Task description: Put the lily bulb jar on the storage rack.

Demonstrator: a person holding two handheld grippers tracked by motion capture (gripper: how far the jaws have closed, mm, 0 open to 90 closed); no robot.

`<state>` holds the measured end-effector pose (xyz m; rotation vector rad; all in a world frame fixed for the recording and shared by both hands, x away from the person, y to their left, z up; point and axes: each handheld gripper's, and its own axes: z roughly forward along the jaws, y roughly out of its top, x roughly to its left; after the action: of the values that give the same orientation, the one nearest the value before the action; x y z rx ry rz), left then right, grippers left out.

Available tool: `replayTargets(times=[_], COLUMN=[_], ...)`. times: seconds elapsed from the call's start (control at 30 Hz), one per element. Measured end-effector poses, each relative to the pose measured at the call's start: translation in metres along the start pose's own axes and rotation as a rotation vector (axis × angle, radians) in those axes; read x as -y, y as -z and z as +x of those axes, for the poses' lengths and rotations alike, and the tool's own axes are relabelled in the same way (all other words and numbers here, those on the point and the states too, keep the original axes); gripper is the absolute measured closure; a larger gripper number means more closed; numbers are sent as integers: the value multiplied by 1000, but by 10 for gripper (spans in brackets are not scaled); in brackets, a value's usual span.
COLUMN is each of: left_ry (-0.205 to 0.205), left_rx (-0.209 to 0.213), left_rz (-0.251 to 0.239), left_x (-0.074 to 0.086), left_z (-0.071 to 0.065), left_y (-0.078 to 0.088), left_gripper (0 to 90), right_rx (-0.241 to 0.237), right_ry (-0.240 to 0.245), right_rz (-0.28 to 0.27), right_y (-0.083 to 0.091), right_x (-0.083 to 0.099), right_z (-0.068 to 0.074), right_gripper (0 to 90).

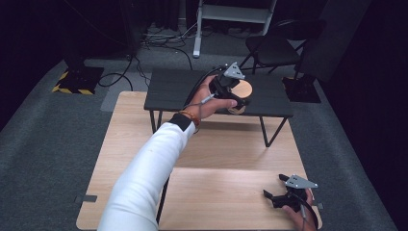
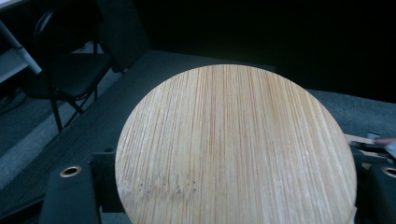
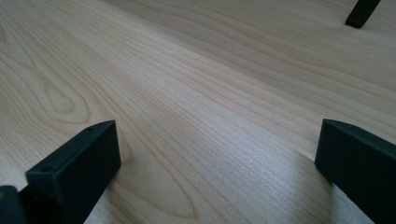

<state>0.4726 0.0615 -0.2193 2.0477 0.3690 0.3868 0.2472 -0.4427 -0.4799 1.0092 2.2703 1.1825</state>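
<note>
Overhead, I see my left hand-held gripper (image 1: 234,100) raised above the small black table (image 1: 173,91), its jaws closed on a round bamboo disc (image 1: 243,89). My right hand-held gripper (image 1: 273,188) rests at the near right corner of the light wooden table (image 1: 134,159), well apart from the disc.

Left gripper view: the disc (image 2: 233,149) is clamped at its near edge between the two black jaws, grain running away from the camera; a black chair (image 2: 70,70) stands beyond.

Right gripper view: my right jaws stand wide apart, nothing between them, low over the bare wooden table (image 3: 210,93).
</note>
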Motion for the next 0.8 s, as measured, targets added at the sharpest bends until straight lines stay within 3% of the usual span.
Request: replayTargets(times=[0.1, 0.2, 0.5, 0.53, 0.63, 0.8], left_ry=[10, 23, 61, 67, 137, 126], left_rx=[-23, -34, -15, -10, -19, -40], left_rz=[16, 8, -29, -40, -76, -110], left_x=[1, 4, 16, 19, 24, 30], left_z=[7, 10, 26, 27, 27, 11], left_y=[-17, -22, -34, -34, -28, -3], left_gripper=[249, 248, 242, 228, 44, 14], right_rx=[0, 0, 0, 0, 0, 0], right_ry=[0, 0, 0, 0, 0, 0], right_rz=[0, 0, 0, 0, 0, 1], right_y=[0, 0, 0, 0, 0, 0], right_x=[0, 0, 0, 0, 0, 0], right_z=[0, 0, 0, 0, 0, 0], right_gripper=[0, 0, 0, 0, 0, 0])
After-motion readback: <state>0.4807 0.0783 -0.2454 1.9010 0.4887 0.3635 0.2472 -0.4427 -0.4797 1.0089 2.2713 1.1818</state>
